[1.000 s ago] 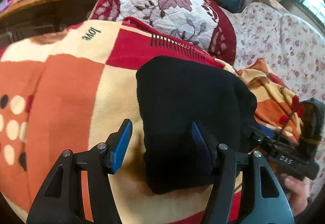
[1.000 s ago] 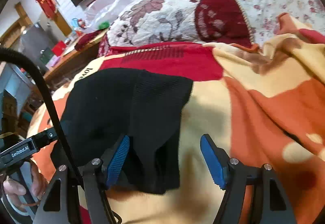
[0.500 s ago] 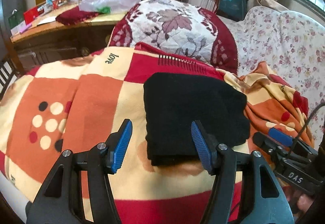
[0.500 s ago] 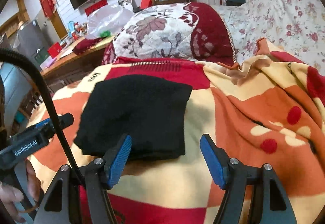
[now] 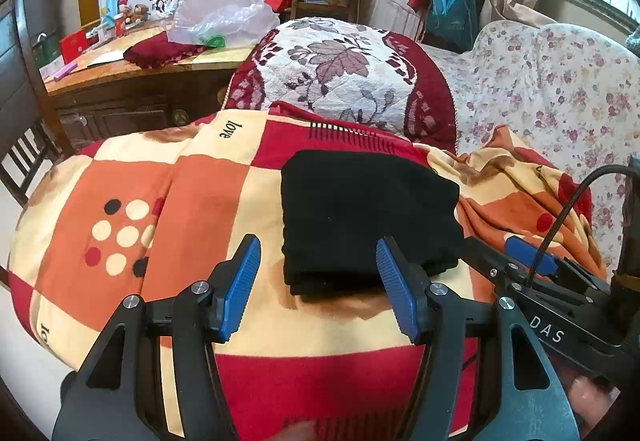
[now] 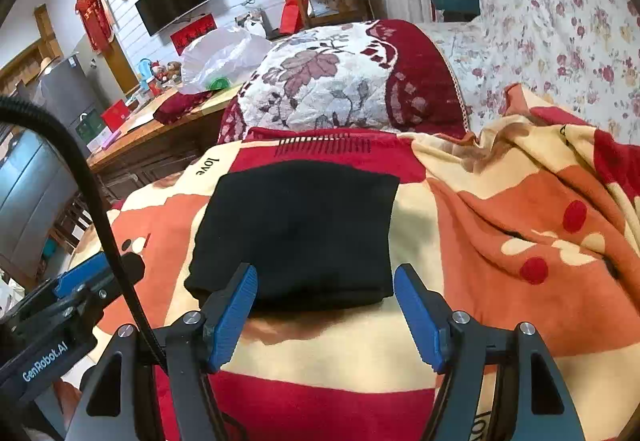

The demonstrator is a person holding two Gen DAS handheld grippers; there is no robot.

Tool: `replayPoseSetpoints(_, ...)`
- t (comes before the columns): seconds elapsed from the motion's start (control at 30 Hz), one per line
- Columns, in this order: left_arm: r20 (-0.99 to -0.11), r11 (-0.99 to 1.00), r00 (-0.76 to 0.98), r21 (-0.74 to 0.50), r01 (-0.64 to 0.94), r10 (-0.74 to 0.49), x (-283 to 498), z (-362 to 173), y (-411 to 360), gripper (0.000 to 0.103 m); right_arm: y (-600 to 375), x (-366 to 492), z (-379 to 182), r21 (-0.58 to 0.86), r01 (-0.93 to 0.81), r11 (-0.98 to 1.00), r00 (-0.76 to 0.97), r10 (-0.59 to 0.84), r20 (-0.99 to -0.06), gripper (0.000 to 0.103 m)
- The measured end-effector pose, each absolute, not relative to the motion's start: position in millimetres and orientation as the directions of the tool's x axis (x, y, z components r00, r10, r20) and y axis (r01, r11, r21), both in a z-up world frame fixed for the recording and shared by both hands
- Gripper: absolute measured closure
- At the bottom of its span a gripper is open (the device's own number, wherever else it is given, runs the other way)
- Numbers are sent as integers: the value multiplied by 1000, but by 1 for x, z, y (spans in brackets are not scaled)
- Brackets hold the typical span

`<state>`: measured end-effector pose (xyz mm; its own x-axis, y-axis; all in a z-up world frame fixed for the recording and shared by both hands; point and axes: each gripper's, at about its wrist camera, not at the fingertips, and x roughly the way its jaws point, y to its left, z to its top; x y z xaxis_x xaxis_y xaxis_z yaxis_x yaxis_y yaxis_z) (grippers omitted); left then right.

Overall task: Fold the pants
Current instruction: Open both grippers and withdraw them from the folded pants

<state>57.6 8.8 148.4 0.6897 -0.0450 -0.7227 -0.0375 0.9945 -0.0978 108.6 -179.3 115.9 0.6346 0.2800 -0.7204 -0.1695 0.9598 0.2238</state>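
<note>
The black pants (image 5: 368, 217) lie folded into a compact rectangle on the orange, cream and red checked blanket (image 5: 180, 201). They also show in the right wrist view (image 6: 300, 229). My left gripper (image 5: 318, 281) is open and empty, held just short of the bundle's near edge. My right gripper (image 6: 326, 307) is open and empty, also short of the near edge. The right gripper's body shows at the right of the left wrist view (image 5: 532, 265). The left gripper's body shows at the lower left of the right wrist view (image 6: 68, 293).
A floral red and white cushion (image 5: 340, 69) lies behind the pants. A flowered sofa cover (image 5: 560, 89) is to the right. A wooden table (image 5: 120, 69) with a plastic bag and clutter stands at the back left. The blanket (image 6: 540, 209) is bunched at the right.
Both grippers have pulled back and up from the pants, which now lie free as a folded bundle. More of the room and blanket shows.
</note>
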Motion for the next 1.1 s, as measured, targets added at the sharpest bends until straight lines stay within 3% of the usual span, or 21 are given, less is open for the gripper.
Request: replayPoseSetpoints(1.1,-726,995,685,-101,-22,-59,50,148,4,42,-173,108,109,244,-185,952,596,307,-742,34)
